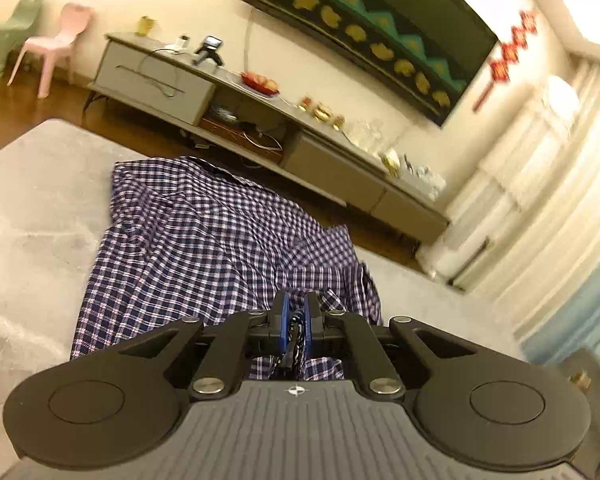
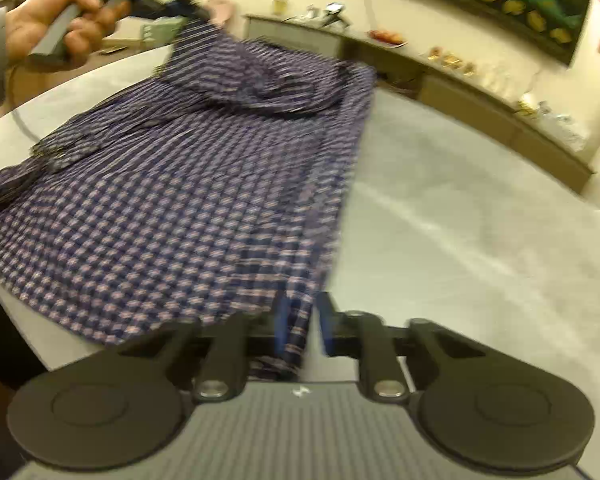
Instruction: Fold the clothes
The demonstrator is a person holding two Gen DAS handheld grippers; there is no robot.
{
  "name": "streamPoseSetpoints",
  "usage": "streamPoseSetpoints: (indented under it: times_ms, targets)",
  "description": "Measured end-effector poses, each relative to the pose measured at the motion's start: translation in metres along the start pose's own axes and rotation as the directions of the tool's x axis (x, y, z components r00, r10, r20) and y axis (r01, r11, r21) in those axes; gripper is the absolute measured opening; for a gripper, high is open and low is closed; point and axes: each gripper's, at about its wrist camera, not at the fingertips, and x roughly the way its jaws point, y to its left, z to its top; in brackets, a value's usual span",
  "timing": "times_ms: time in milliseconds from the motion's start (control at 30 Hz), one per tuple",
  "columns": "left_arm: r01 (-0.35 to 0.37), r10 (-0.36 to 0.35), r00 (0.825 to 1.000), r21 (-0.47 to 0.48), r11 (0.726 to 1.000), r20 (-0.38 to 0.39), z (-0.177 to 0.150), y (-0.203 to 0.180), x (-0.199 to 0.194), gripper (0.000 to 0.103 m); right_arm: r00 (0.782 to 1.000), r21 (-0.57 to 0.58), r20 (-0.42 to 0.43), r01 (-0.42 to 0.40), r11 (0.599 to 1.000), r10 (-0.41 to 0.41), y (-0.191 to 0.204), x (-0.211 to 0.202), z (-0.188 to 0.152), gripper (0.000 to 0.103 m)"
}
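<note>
A blue-and-white checked shirt (image 1: 204, 232) is spread over the grey table top (image 1: 32, 220). In the left wrist view my left gripper (image 1: 296, 308) is shut on a bunched edge of the shirt, with fabric pinched between its blue pads. In the right wrist view the shirt (image 2: 180, 184) stretches from my right gripper (image 2: 302, 316) up to the left gripper (image 2: 194, 8), which a hand (image 2: 56, 16) holds raised at the top left. My right gripper is shut on a strip of the shirt's hem. The image is blurred by motion.
Beyond the table's far edge a long grey TV cabinet (image 1: 260, 120) with small items stands against the wall. A dark wall hanging (image 1: 380, 28) is above it. A pink chair (image 1: 56, 44) is at the far left, pale curtains (image 1: 540, 180) at the right. Bare table top (image 2: 460, 220) lies right of the shirt.
</note>
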Motion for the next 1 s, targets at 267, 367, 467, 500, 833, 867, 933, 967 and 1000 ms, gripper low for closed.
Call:
streamPoseSetpoints:
  times_ms: [267, 367, 467, 500, 833, 867, 933, 967, 1000]
  targets:
    - [0.092, -0.076, 0.985, -0.100, 0.991, 0.157, 0.036, 0.026, -0.042, 0.002, 0.998, -0.046, 0.070, 0.004, 0.999, 0.000, 0.017, -0.020, 0.013, 0.012]
    - [0.064, -0.062, 0.997, 0.035, 0.997, -0.040, 0.031, 0.020, -0.025, 0.005, 0.999, -0.094, 0.039, -0.007, 0.996, 0.011, 0.033, -0.011, 0.008, 0.059]
    - [-0.060, 0.067, 0.983, 0.044, 0.997, -0.173, 0.004, 0.032, 0.001, 0.043, 1.000, -0.092, -0.011, -0.004, 0.996, 0.003, 0.039, 0.001, -0.001, 0.049]
    - [-0.113, 0.119, 0.972, 0.039, 0.993, -0.205, -0.005, 0.038, 0.009, 0.066, 1.000, -0.082, -0.031, -0.002, 0.997, 0.000, 0.040, 0.006, -0.004, 0.040]
    - [-0.150, 0.178, 0.955, 0.133, 0.980, -0.239, -0.037, 0.021, 0.045, 0.078, 1.000, 0.002, -0.005, 0.013, 1.000, -0.013, 0.023, 0.006, -0.010, 0.006]
    - [-0.166, 0.195, 0.951, 0.136, 0.977, -0.239, -0.040, 0.020, 0.051, 0.078, 1.000, 0.006, 0.007, 0.022, 1.000, -0.022, 0.021, 0.004, -0.009, 0.006]
    - [-0.186, 0.214, 0.952, 0.145, 0.972, -0.218, -0.043, 0.017, 0.052, 0.070, 0.999, 0.012, 0.029, 0.039, 0.999, -0.039, 0.019, 0.001, -0.009, 0.005]
    - [-0.187, 0.215, 0.955, 0.150, 0.971, -0.204, -0.042, 0.014, 0.053, 0.047, 0.998, 0.007, 0.042, 0.050, 0.999, -0.051, 0.018, -0.002, -0.009, 0.005]
    - [-0.188, 0.215, 0.958, 0.154, 0.970, -0.189, -0.042, 0.010, 0.054, 0.031, 0.997, 0.002, 0.055, 0.062, 0.998, -0.062, 0.018, -0.006, -0.008, 0.005]
